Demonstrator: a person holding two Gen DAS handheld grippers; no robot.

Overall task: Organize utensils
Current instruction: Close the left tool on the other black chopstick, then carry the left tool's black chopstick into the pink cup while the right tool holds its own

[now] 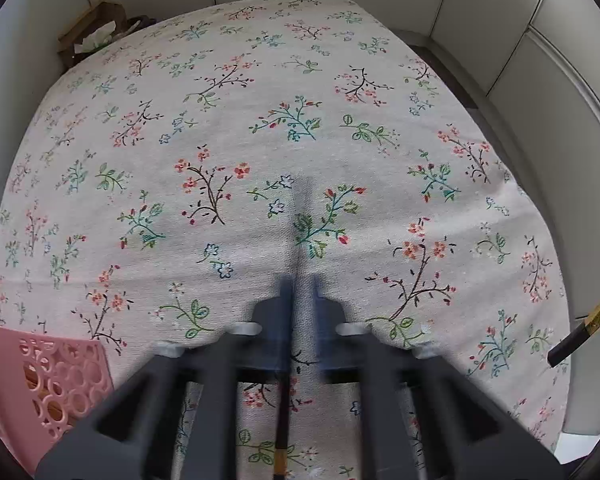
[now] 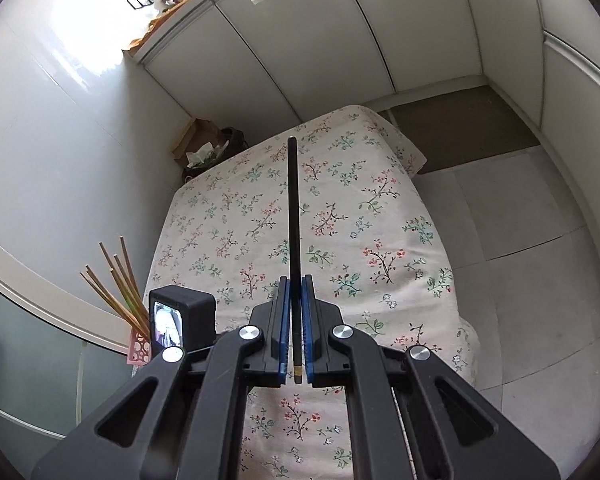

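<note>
My right gripper (image 2: 295, 280) is shut on a black chopstick (image 2: 293, 216) with a gold end; the stick points forward, high above the floral tablecloth (image 2: 340, 240). A pink perforated holder (image 2: 140, 346) with several wooden chopsticks (image 2: 118, 284) stands at the table's left, partly behind the left gripper's camera block (image 2: 180, 316). In the left wrist view, my left gripper (image 1: 301, 284) is blurred, its jaws nearly together, with a thin dark stick (image 1: 282, 412) below between them. The pink holder (image 1: 48, 384) is at lower left. A black and gold chopstick end (image 1: 580, 332) shows at the right edge.
The floral cloth (image 1: 260, 140) covers the whole table. A brown paper bag with tissue (image 1: 96, 34) sits beyond the far left corner, also in the right wrist view (image 2: 204, 148). White cabinets (image 2: 300, 40) surround the table; tiled floor (image 2: 520, 240) lies to the right.
</note>
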